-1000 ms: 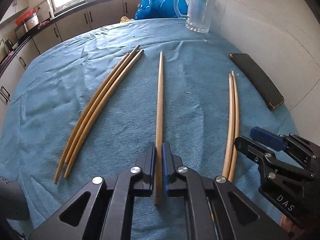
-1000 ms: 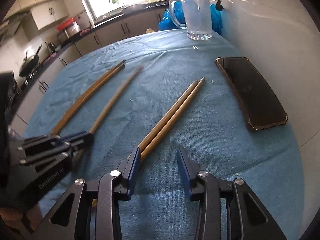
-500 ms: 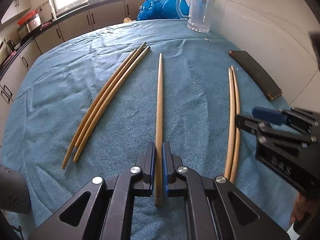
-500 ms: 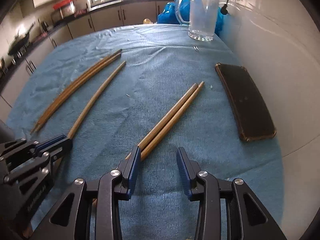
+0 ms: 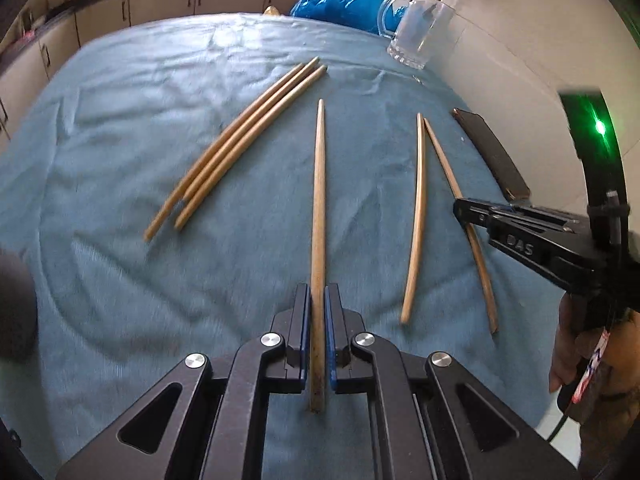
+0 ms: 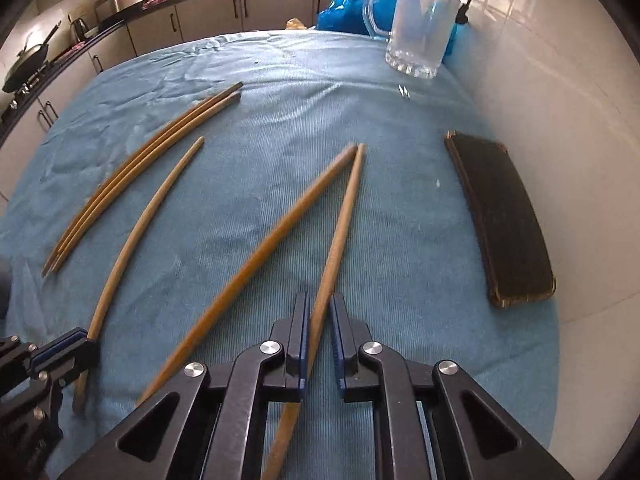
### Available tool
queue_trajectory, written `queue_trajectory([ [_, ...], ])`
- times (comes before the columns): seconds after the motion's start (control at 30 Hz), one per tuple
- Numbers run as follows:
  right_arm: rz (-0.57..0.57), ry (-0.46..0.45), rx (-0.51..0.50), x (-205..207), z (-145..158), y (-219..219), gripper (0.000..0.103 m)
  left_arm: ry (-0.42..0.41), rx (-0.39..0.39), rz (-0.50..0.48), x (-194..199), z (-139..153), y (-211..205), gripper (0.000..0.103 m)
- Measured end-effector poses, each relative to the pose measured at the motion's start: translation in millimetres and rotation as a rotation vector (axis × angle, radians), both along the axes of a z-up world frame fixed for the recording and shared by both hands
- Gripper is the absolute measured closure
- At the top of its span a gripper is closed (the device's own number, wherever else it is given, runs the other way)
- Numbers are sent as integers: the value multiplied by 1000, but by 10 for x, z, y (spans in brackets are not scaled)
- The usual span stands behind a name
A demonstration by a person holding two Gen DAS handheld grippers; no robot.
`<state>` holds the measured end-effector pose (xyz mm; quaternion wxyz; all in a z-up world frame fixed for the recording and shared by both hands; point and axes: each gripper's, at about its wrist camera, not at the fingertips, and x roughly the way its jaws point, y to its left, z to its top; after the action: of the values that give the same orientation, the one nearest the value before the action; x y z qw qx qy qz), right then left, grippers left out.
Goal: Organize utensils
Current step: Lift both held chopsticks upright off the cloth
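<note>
The left gripper (image 5: 317,334) has its jaws clamped on a single wooden chopstick (image 5: 319,216), which runs straight away from it over the blue cloth (image 5: 120,140) covering the surface. The right gripper (image 6: 319,340) has just been closing its jaws, and they now pinch one chopstick of a pair (image 6: 340,232) near its thick end. Its partner (image 6: 256,264) lies on the cloth just beside it, their far tips almost touching and the near ends splayed apart.

Toward the left edge of the surface, three chopsticks (image 5: 240,140) lie together in a tight bundle, angled toward the far edge. A glass mug (image 6: 420,32) stands upright at the far right corner, with a crumpled blue bag (image 5: 344,4) behind it. A dark phone (image 6: 500,216) lies flat along the right edge, next to the white wall. In the left wrist view a hand (image 5: 588,344) grips the right gripper's handle.
</note>
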<state>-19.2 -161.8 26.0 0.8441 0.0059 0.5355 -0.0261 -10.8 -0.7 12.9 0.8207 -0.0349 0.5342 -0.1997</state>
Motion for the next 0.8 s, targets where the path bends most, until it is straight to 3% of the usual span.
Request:
queue_trajectory([
  [0.13, 33, 34, 61, -304, 4, -110, 93, 54, -13, -45, -332, 4, 180, 96],
  [0.3, 102, 102, 92, -774, 34, -219, 91, 94, 56, -142, -742, 68, 290, 96],
  [0.37, 114, 149, 99, -866, 27, -255, 68, 110, 61, -158, -842, 137, 324, 96],
  [0.43, 116, 163, 140, -896, 28, -308, 63, 85, 72, -162, -881, 247, 308, 96],
  [0.47, 116, 163, 138, -883, 27, -324, 63, 69, 73, -161, -871, 292, 302, 95],
  [0.57, 111, 144, 88, -777, 63, -345, 63, 30, 83, -132, -758, 349, 208, 78],
  [0.8, 126, 168, 36, -215, -2, -304, 64, 66, 175, -122, -213, 68, -205, 77],
])
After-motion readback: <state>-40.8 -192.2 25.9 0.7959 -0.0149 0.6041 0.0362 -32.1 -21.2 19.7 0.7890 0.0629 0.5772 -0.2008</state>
